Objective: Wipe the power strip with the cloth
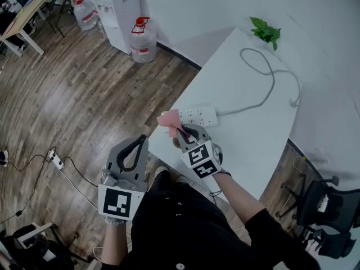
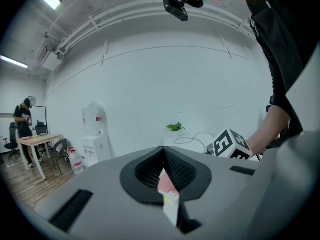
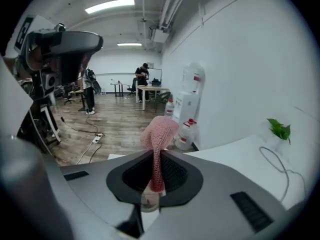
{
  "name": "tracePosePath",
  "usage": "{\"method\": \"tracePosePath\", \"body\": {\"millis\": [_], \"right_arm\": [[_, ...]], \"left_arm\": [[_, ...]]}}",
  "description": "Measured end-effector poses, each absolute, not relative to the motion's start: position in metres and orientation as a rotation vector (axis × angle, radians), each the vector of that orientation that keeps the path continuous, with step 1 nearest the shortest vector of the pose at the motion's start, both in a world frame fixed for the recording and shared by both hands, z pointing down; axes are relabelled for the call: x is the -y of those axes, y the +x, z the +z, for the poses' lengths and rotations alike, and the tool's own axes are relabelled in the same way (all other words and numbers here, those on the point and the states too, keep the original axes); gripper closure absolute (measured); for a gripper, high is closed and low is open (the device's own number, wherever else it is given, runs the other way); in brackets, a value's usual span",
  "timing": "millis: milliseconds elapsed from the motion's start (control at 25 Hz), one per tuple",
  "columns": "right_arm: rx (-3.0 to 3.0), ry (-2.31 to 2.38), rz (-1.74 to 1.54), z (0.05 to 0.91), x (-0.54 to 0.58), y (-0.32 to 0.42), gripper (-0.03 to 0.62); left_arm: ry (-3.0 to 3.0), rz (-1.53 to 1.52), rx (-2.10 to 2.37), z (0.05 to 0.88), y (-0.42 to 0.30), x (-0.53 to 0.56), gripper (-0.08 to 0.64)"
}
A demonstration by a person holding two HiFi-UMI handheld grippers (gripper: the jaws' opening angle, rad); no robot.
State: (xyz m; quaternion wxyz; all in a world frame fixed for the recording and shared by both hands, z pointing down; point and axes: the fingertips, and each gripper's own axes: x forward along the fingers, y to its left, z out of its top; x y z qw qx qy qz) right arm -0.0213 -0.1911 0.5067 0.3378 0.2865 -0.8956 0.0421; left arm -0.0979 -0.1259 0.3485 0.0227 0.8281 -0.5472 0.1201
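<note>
A white power strip (image 1: 197, 116) lies near the left edge of the white table (image 1: 253, 134), and its grey cord (image 1: 265, 75) loops toward the far side. My right gripper (image 1: 179, 133) hovers just in front of the strip, shut on a pink knitted cloth (image 1: 169, 119). In the right gripper view the cloth (image 3: 159, 133) stands up out of the closed jaws (image 3: 157, 156). My left gripper (image 1: 140, 142) hangs off the table's left edge, over the wooden floor. Its jaws (image 2: 163, 156) are shut and hold nothing.
A small green plant (image 1: 265, 31) stands at the table's far corner. A water dispenser (image 1: 121, 10) and water bottles (image 1: 143, 40) stand by the wall. Another power strip with cables (image 1: 55, 160) lies on the floor at left. An office chair (image 1: 323, 204) stands at right.
</note>
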Motion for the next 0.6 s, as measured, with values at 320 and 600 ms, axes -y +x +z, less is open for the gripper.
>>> {"method": "tracePosePath", "body": {"millis": [320,600], "right_arm": [[2.348,0.536,0.086,0.53,0.15,-0.067,0.541],[2.299,0.526,0.088,0.557,0.151,-0.07,0.541]], "left_arm": [[2.51,0.377,1.758,0.35,-0.115,0.117,0.546],[2.481,0.4,1.791,0.353,-0.126,0.113,0.546]]}}
